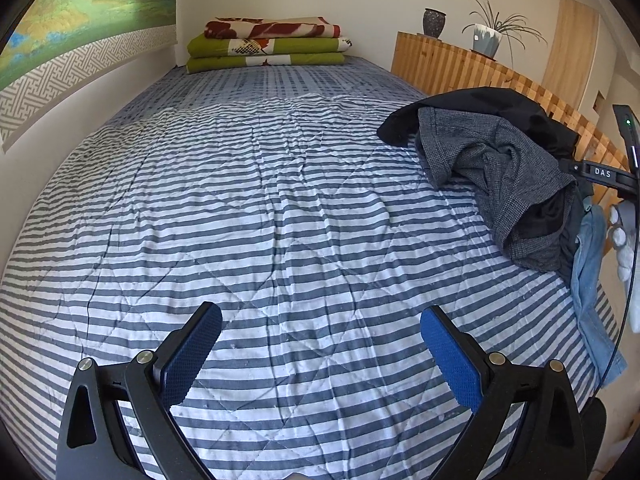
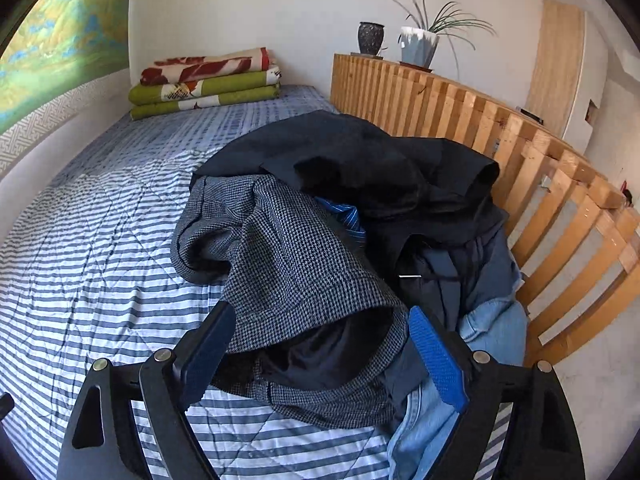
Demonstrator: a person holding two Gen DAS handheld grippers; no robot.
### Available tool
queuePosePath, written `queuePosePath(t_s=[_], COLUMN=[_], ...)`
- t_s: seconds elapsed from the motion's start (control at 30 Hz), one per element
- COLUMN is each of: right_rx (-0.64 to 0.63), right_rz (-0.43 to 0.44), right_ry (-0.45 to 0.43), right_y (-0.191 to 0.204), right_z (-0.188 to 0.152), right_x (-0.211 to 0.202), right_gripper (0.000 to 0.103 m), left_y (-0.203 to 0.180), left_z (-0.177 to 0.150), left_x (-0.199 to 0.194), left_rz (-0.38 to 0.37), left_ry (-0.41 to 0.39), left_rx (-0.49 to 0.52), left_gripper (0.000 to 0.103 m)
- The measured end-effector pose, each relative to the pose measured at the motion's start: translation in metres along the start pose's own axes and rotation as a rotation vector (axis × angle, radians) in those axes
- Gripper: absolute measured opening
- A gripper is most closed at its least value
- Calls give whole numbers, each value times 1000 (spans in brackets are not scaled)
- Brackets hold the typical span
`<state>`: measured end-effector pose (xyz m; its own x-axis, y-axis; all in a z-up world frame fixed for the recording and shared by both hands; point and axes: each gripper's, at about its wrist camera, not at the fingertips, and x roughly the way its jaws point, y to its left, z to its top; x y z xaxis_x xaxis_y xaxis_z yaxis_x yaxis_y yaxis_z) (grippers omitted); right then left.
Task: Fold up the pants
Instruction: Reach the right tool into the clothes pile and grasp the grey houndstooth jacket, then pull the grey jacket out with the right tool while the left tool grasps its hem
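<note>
A heap of clothes lies at the bed's right side. On top is a grey houndstooth pair of pants point(image 2: 296, 272) point(image 1: 496, 172), with black pants point(image 2: 360, 160) point(image 1: 480, 108) behind it and light blue jeans point(image 2: 492, 324) point(image 1: 588, 264) at the right edge. My right gripper point(image 2: 320, 340) is open, its blue pads on either side of the grey pants' open end, just above the cloth. My left gripper point(image 1: 320, 344) is open over bare striped quilt, well left of the heap, nothing between its fingers. The right gripper's body point(image 1: 616, 172) shows at the left wrist view's far right.
The bed carries a blue-and-white striped quilt point(image 1: 248, 208). Folded green and red blankets point(image 1: 268, 44) are stacked at the far end. A wooden slatted rail point(image 2: 540, 184) runs along the right side, with a dark vase point(image 2: 370, 38) and a potted plant point(image 2: 420, 44) on it. A white wall borders the left.
</note>
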<state>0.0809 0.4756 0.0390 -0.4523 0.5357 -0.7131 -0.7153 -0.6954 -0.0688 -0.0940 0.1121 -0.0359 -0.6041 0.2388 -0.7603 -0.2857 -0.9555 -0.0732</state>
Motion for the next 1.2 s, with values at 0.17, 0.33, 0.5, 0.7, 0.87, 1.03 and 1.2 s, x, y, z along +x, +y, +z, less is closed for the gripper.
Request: queuePosePath(t_s=[0.17, 0.33, 0.5, 0.7, 0.87, 1.03, 1.2], right_rx=[-3, -17, -109, -11, -77, -132, -270], right_rz=[-14, -49, -67, 97, 205, 369, 628], right_ry=[62, 147, 125, 69, -1, -4, 73], right_y=[3, 15, 32, 41, 92, 152, 244], right_z=[15, 14, 9, 21, 34, 31, -11], right_x=[46, 80, 63, 14, -42, -84, -115], right_gripper=[88, 74, 14, 11, 11, 11, 15], left_y=[0, 5, 14, 30, 56, 102, 162], left_z=[2, 2, 2, 4, 4, 6, 2], left_x=[11, 19, 16, 2, -18, -45, -69], left_rz=[-6, -18, -29, -27, -10, 41, 103], left_ry=[8, 26, 26, 3, -30, -88, -131], left_rx=[6, -1, -25, -50, -103, -175, -283], left_gripper=[100, 91, 89, 88, 88, 88, 88])
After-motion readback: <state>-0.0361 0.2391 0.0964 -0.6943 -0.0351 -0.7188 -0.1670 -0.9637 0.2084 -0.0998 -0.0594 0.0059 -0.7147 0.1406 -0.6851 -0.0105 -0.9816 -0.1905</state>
